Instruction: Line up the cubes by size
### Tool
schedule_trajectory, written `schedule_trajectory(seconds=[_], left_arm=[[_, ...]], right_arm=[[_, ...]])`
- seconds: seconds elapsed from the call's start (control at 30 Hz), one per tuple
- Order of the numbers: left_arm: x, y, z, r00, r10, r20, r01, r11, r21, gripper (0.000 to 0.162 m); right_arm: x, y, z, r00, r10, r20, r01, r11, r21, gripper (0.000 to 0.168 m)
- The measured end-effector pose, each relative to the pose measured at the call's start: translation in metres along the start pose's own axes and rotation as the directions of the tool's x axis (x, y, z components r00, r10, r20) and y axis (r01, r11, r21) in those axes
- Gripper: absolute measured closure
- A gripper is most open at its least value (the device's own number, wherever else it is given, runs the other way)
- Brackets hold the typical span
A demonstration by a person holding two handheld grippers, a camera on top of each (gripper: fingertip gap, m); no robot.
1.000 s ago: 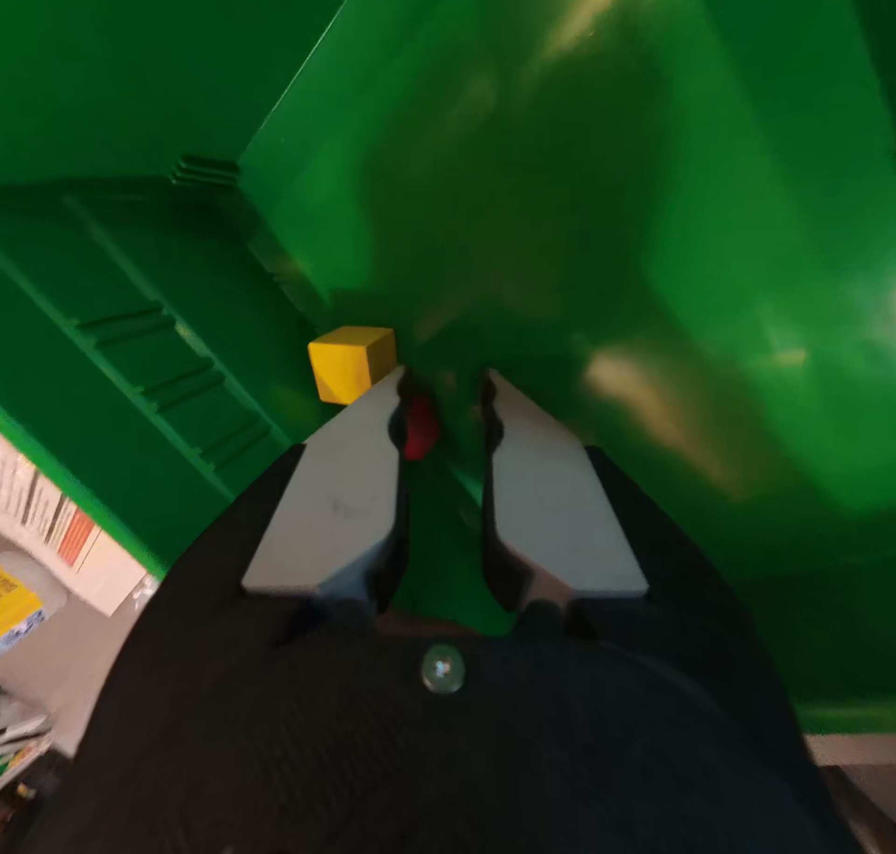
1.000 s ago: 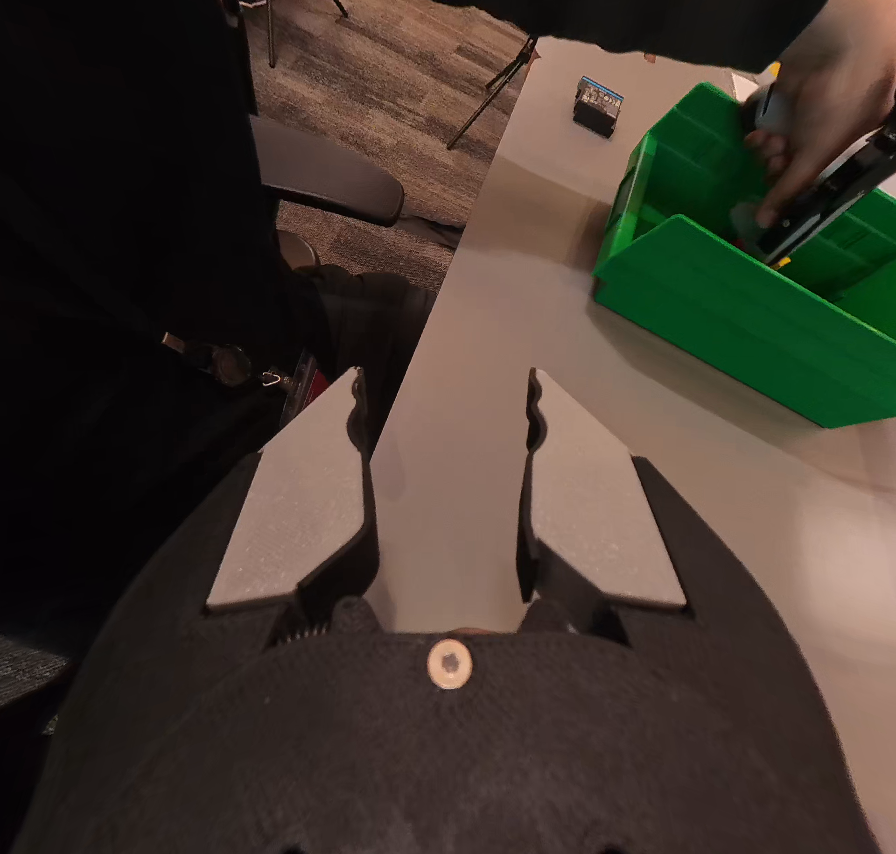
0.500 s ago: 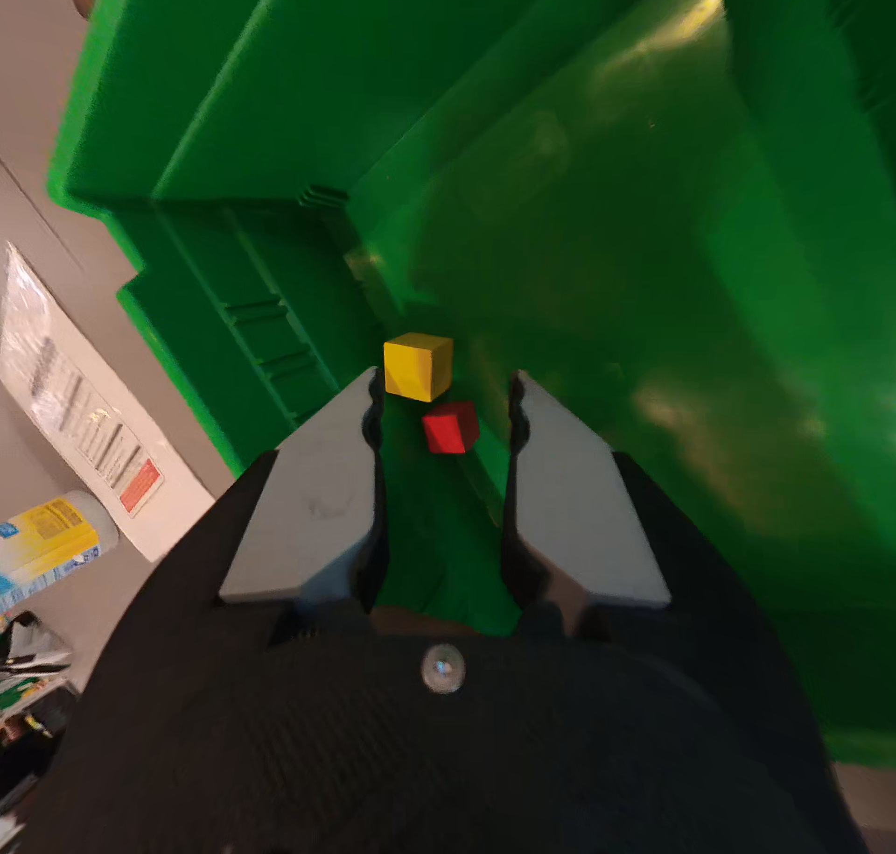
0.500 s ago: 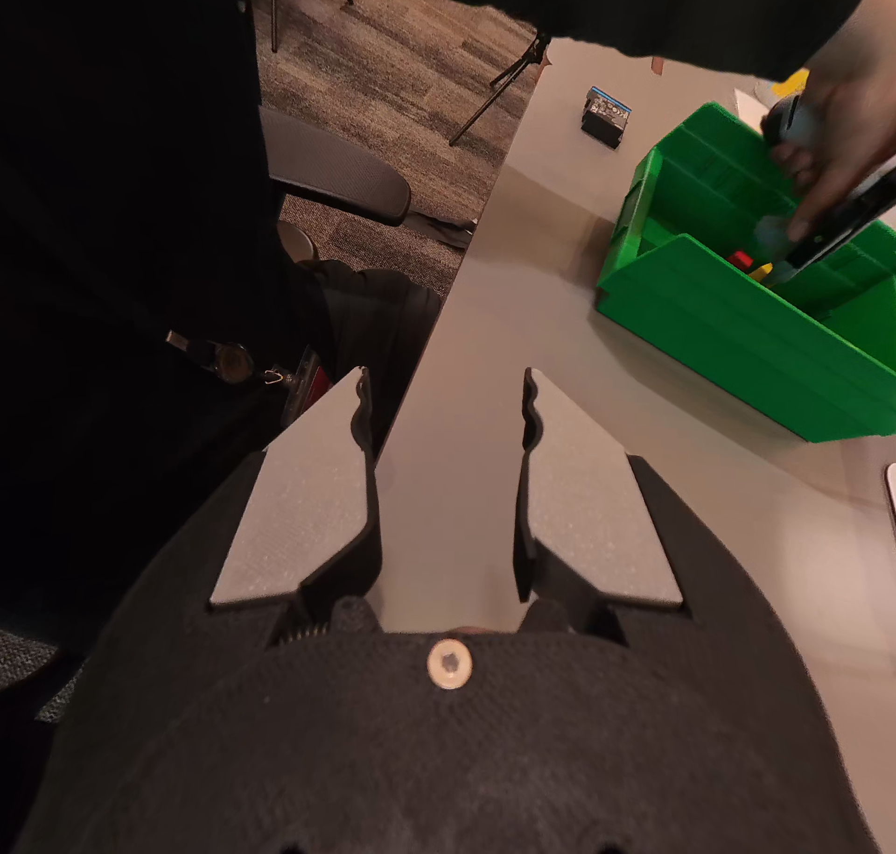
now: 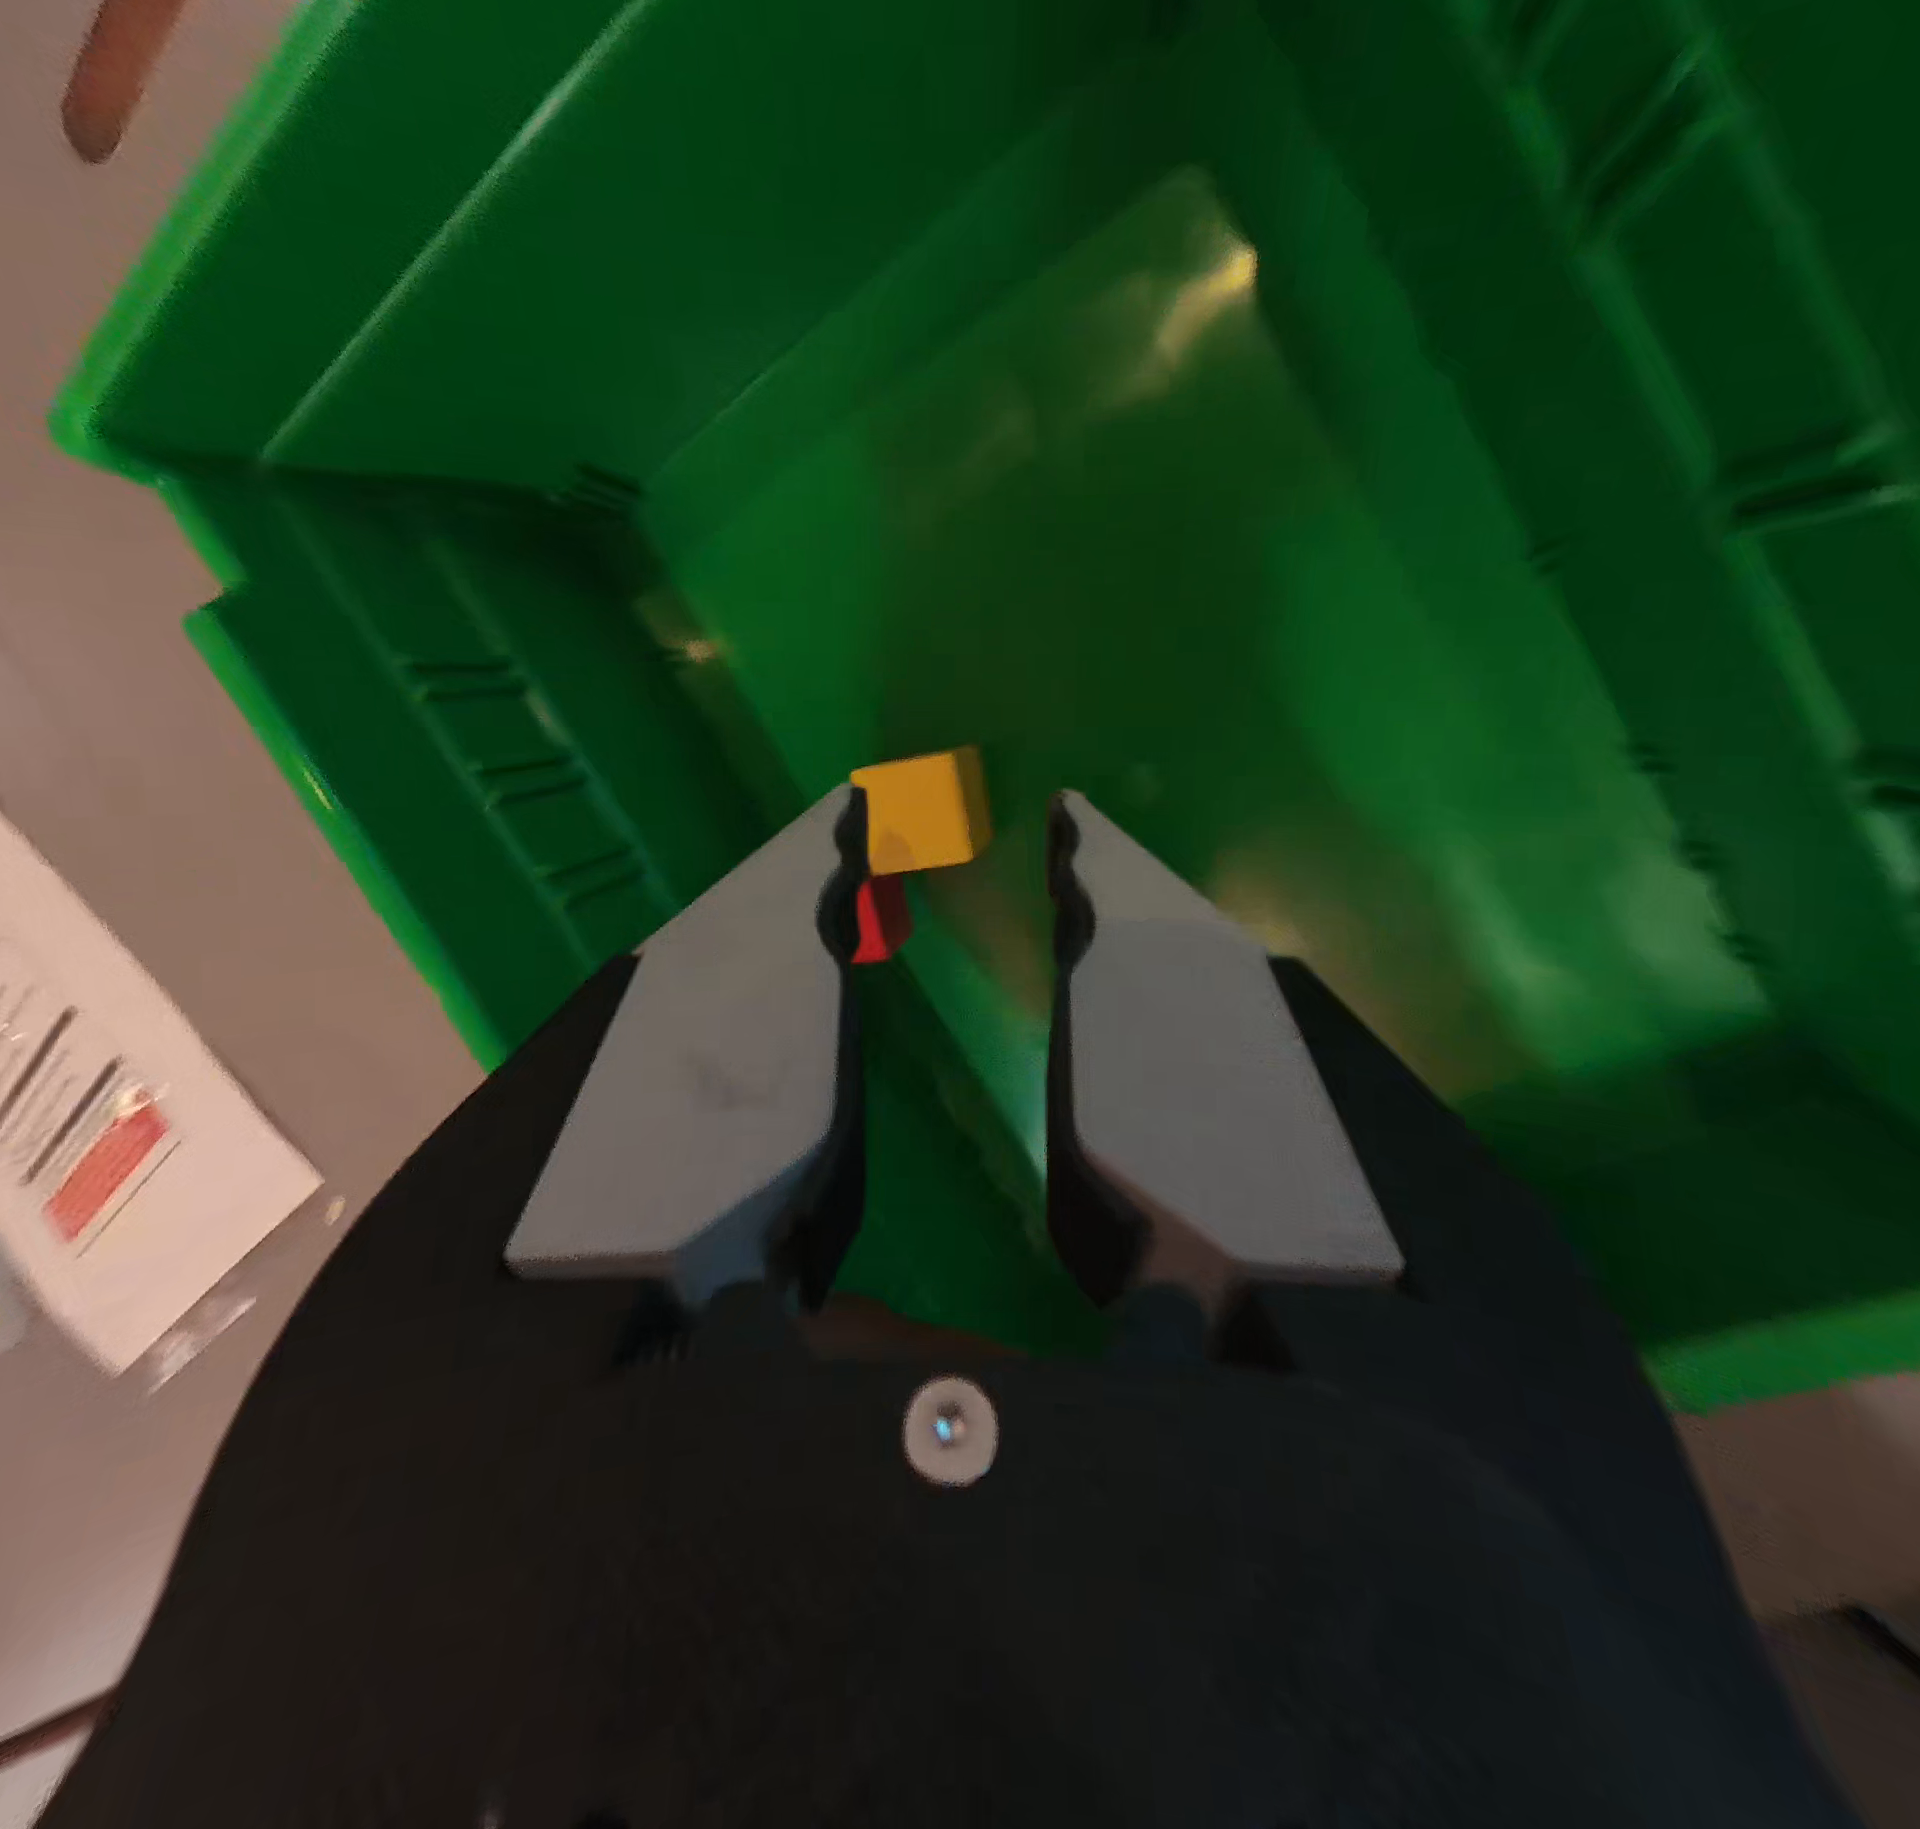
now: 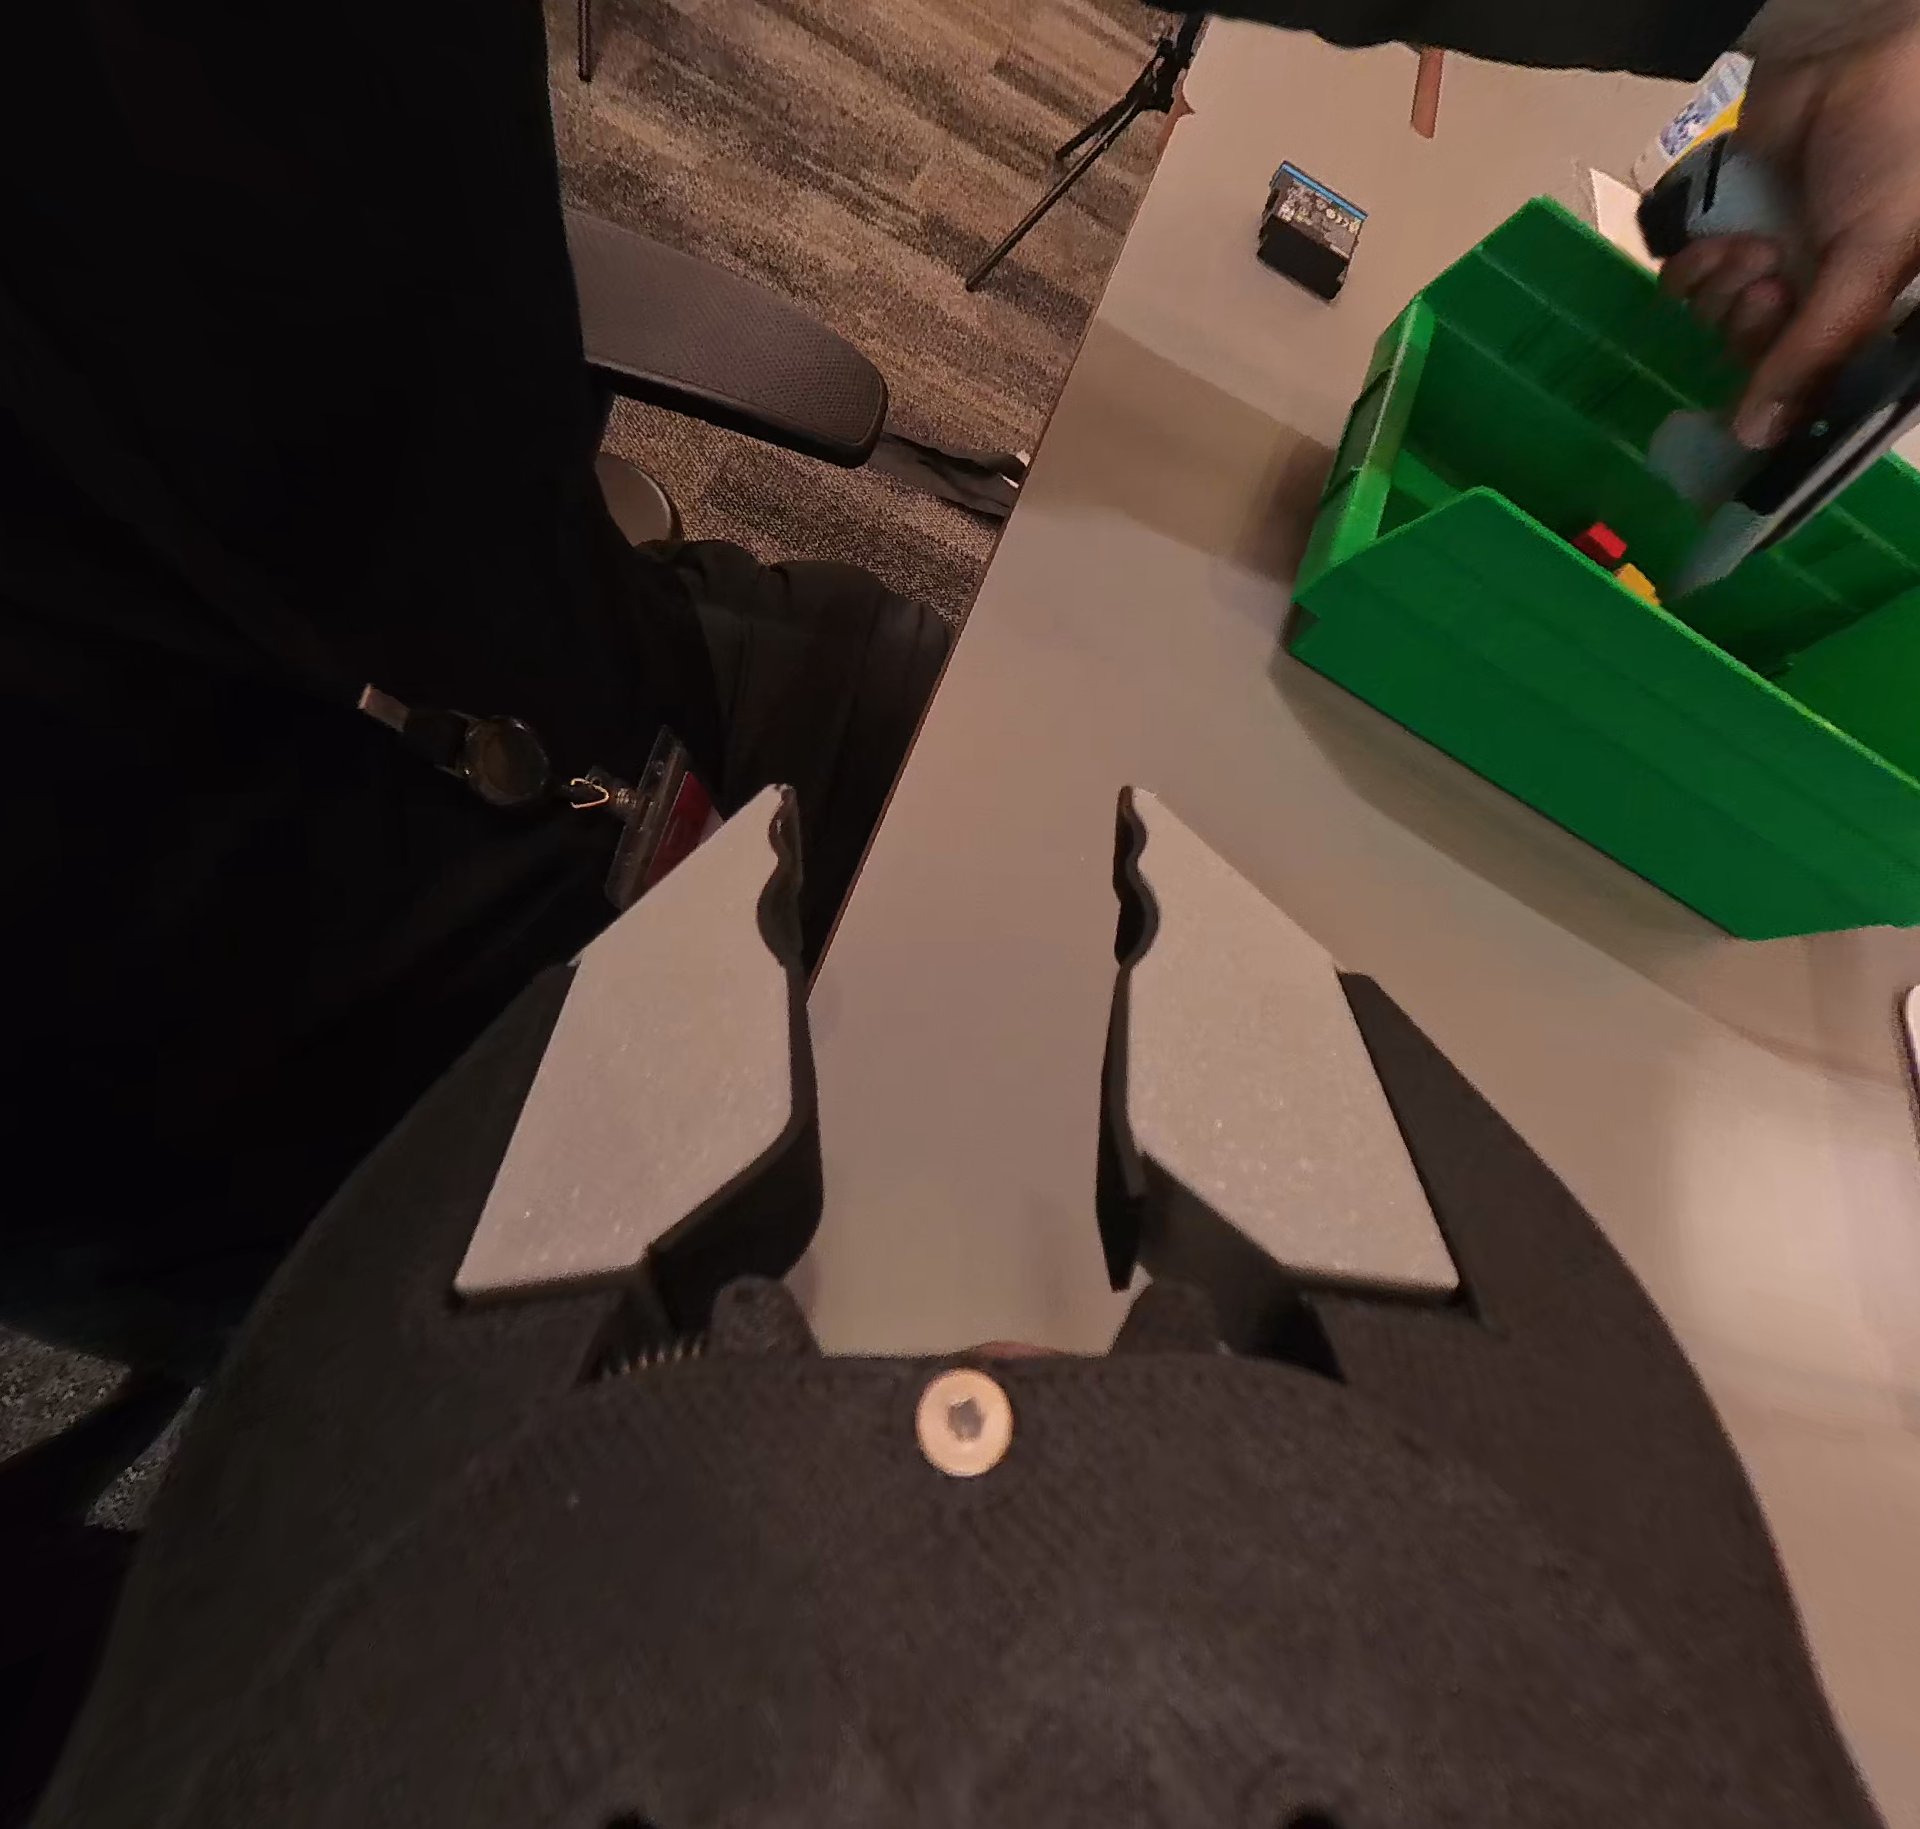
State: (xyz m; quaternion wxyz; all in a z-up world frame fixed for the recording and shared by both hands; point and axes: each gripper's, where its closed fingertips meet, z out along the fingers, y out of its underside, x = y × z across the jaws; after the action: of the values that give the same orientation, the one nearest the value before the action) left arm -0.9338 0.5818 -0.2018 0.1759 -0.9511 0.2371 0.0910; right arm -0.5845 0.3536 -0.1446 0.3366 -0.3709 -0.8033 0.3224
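Left wrist view looks down into a green bin [image 5: 1195, 553], where the left gripper [image 5: 954, 808] hangs with its fingers [image 5: 727, 1073] apart and clamped on nothing. A yellow cube [image 5: 923, 811] sits on the bin floor just past the fingertips, close to the inner edge of the left finger and nearer it than the right one. A smaller red cube [image 5: 881, 919] lies just beside the yellow one, partly hidden behind that same left finger; whether it touches the finger cannot be told. Both cubes lie near the bin's corner by a ribbed wall. A paper sheet [image 5: 125, 1135] lies on the bench [image 5: 104, 699] outside the bin.

Right wrist view shows the right gripper [image 6: 954, 813] over the bench edge, fingers [image 6: 1257, 1104] apart and empty, well apart from the bin, with a small black box [image 6: 1307, 226] beyond it
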Motion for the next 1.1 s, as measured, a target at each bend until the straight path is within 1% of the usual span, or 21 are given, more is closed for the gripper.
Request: schedule_trajectory(seconds=[0.13,0.27,0.3,0.33,0.4,0.47,0.53,0.57,0.63,0.67,0.7,0.73,0.77,0.8,0.83,0.87,0.93,1.0,1.03,1.1], left_arm=[[-0.002,0.018,0.016,0.998,0.041,0.037,-0.037,0.994,-0.101,0.111],[-0.001,0.018,0.032,1.0,-0.015,0.019,0.017,0.993,-0.113,0.108],[-0.001,0.018,0.036,1.0,-0.03,0.008,0.031,0.993,-0.117,0.11],[0.0,0.018,0.039,0.999,-0.048,-0.007,0.047,0.992,-0.117,0.116],[0.005,0.015,0.042,0.995,-0.08,-0.057,0.074,0.992,-0.101,0.134],[0.005,0.014,0.04,0.995,-0.076,-0.071,0.07,0.994,-0.083,0.135],[0.003,0.009,0.034,0.998,-0.035,-0.043,0.034,0.999,-0.033,0.136],[0.004,0.004,0.027,0.999,-0.012,-0.03,0.013,1.0,0.018,0.136],[0.015,-0.01,0.004,0.999,0.037,-0.006,-0.036,0.985,0.169,0.136],[0.025,-0.017,-0.012,0.997,0.073,0.012,-0.074,0.962,0.263,0.137],[0.039,-0.024,-0.03,0.991,0.124,0.042,-0.131,0.922,0.365,0.136],[0.058,-0.03,-0.051,0.977,0.195,0.088,-0.213,0.854,0.475,0.137],[0.08,-0.032,-0.073,0.955,0.257,0.146,-0.294,0.769,0.568,0.137],[0.102,-0.03,-0.093,0.935,0.294,0.201,-0.353,0.693,0.629,0.137],[0.124,-0.029,-0.114,0.911,0.316,0.263,-0.408,0.611,0.678,0.137],[0.147,-0.027,-0.136,0.887,0.324,0.328,-0.456,0.515,0.726,0.137],[0.199,-0.023,-0.183,0.853,0.336,0.4,-0.498,0.291,0.817,0.136],[0.252,-0.013,-0.224,0.805,0.367,0.466,-0.515,0.042,0.856,0.137],[0.273,-0.006,-0.24,0.779,0.378,0.501,-0.52,-0.057,0.852,0.137],[0.303,0.003,-0.263,0.753,0.387,0.533,-0.502,-0.187,0.845,0.137]], right_arm=[[-0.002,0.003,0.004,1.0,-0.01,0.003,0.01,1.0,-0.025,0.11],[-0.003,0.001,0.004,1.0,-0.012,0.001,0.012,1.0,-0.021,0.11],[-0.003,0.0,0.003,1.0,-0.012,0.001,0.012,1.0,-0.018,0.11],[-0.003,0.0,0.003,1.0,-0.011,0.001,0.011,1.0,-0.015,0.111],[-0.002,0.0,0.002,1.0,-0.009,0.001,0.009,1.0,-0.012,0.111],[-0.002,0.001,0.001,1.0,-0.006,0.002,0.006,1.0,-0.008,0.111],[0.001,0.003,0.0,1.0,0.004,-0.002,-0.004,1.0,-0.002,0.111],[0.004,0.004,-0.001,1.0,0.016,-0.012,-0.016,1.0,0.001,0.111],[0.018,0.008,-0.004,0.995,0.077,-0.056,-0.077,0.997,0.005,0.112],[0.026,0.011,-0.005,0.989,0.13,-0.073,-0.13,0.992,0.007,0.113],[0.034,0.011,-0.007,0.977,0.2,-0.076,-0.198,0.98,0.025,0.113],[0.042,0.009,-0.008,0.956,0.285,-0.07,-0.281,0.958,0.063,0.113],[0.052,0.005,-0.01,0.925,0.373,-0.071,-0.364,0.924,0.117,0.114],[0.062,-0.001,-0.013,0.891,0.449,-0.062,-0.432,0.883,0.184,0.114],[0.066,-0.011,-0.016,0.866,0.5,-0.006,-0.482,0.838,0.255,0.114],[0.066,-0.022,-0.018,0.844,0.53,0.079,-0.525,0.79,0.315,0.117],[0.067,-0.042,-0.021,0.787,0.575,0.224,-0.613,0.689,0.387,0.126],[0.058,-0.066,-0.024,0.751,0.539,0.382,-0.66,0.621,0.422,0.126],[0.053,-0.078,-0.024,0.73,0.519,0.444,-0.682,0.594,0.427,0.125],[0.041,-0.093,-0.022,0.679,0.499,0.539,-0.726,0.567,0.389,0.119]])
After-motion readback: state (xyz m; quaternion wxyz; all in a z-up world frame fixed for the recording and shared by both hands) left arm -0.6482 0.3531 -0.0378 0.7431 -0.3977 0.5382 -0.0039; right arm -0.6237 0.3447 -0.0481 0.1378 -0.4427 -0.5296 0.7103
